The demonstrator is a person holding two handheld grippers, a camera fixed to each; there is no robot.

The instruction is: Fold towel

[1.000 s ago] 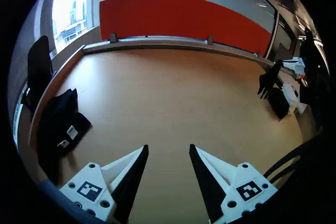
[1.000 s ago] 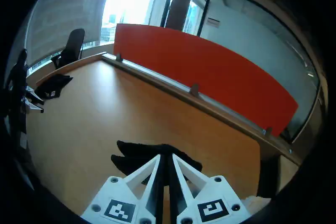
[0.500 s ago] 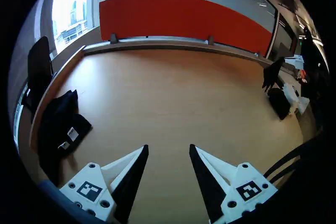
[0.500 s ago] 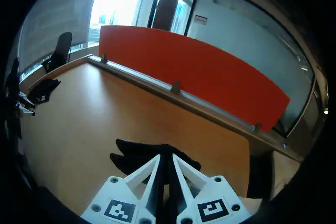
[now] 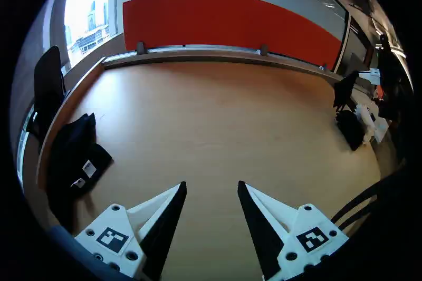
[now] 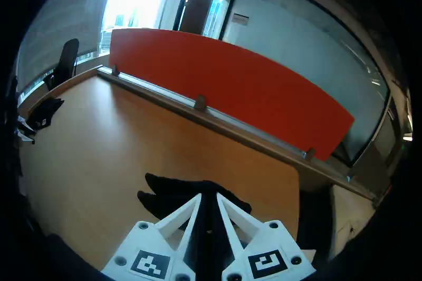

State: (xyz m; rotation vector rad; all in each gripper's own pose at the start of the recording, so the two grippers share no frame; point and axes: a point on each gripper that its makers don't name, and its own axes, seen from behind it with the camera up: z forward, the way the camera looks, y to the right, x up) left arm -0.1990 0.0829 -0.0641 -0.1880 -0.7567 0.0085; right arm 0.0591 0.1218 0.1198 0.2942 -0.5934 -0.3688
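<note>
My right gripper (image 6: 209, 198) is shut on a black towel (image 6: 169, 196), which bunches out to the left of its fingertips above the wooden table (image 6: 116, 138). In the left gripper view the same towel (image 5: 344, 88) hangs at the table's far right end, held up off the surface. Low over the table's near side, my left gripper (image 5: 211, 189) is open with only bare wood (image 5: 211, 123) between its fingers.
A heap of black cloth (image 5: 74, 152) with white tags lies at the table's left edge, also visible as the heap (image 6: 45, 112). A dark bag (image 5: 350, 128) sits at the right end. An orange divider (image 5: 227, 20) lines the far edge. A black chair (image 5: 47, 83) stands beyond the left side.
My right gripper has risen and swung with the black towel still in it; in the left gripper view the towel hangs a little higher. My left gripper has stayed put.
</note>
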